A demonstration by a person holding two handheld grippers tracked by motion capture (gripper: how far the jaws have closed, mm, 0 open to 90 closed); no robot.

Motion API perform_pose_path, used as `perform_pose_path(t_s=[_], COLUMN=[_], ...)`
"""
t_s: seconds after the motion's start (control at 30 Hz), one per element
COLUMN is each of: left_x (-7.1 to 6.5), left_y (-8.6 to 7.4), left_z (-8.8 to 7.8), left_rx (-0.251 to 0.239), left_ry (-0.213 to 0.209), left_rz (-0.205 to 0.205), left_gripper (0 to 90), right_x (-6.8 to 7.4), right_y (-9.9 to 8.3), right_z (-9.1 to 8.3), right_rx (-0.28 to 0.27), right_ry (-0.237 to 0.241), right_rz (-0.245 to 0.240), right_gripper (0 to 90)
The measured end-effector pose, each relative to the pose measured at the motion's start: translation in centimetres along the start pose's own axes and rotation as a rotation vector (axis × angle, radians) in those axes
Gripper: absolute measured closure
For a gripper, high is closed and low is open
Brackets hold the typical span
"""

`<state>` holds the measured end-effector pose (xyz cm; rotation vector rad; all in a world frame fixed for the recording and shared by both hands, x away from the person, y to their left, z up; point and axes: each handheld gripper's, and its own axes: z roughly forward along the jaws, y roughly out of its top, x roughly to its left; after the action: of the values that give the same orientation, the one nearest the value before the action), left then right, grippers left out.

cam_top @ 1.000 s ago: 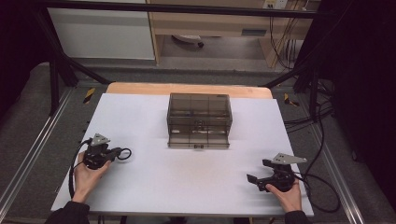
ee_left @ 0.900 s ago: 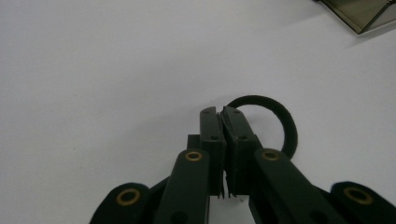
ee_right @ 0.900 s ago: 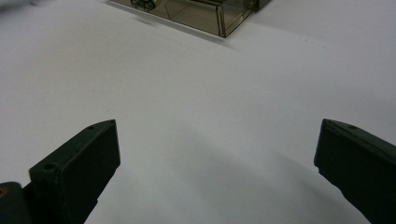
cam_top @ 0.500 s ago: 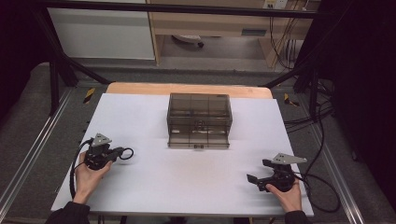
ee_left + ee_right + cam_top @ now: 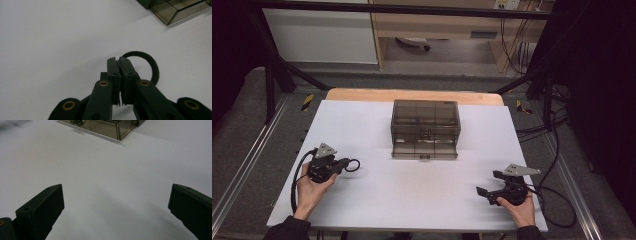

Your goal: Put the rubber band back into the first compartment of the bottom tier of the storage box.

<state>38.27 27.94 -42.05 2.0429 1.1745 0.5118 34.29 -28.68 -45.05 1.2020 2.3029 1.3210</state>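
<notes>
High view: left gripper (image 5: 343, 164) pinches a black ring (image 5: 352, 165) over the white table (image 5: 412, 200), left of the smoky box (image 5: 425, 128); right gripper (image 5: 484, 190) near the front right. Left gripper view: jaws clamped on the ring (image 5: 150, 65), its near arc hidden; box (image 5: 175, 10) cut off at top. Right gripper view: jaws wide apart, holding nothing, tips cropped.

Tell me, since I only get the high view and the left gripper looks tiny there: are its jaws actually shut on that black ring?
Observer: Yes. In the left gripper view the left gripper has its pads pressed together, pinching the black ring at their tips; the rest loops out sideways.
Operator: And the right gripper?
Observer: The right gripper view shows its jaws spread wide, nothing between them, bare white table below.
Operator: Is it aimed at the box?
Observer: Roughly; the box lies ahead at the top of that view, well apart from the jaws.
</notes>
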Motion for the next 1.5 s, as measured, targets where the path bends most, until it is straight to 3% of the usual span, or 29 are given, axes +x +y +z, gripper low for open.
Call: perform_pose_path(t_s=[0.7,1.5], left_x=[-2.4,-4.8], left_y=[1.2,4.0], left_z=[-0.2,0.7], left_rx=[0.0,-0.012], left_ry=[-0.028,-0.069], left_rz=[0.034,0.064], left_gripper=[86.6,86.7], right_x=[0.0,0.0], right_y=[0.0,0.0], right_z=[0.0,0.0], right_rx=[0.002,0.003], right_ry=[-0.002,-0.002], right_rz=[-0.002,-0.005], right_gripper=[0.8,0.8])
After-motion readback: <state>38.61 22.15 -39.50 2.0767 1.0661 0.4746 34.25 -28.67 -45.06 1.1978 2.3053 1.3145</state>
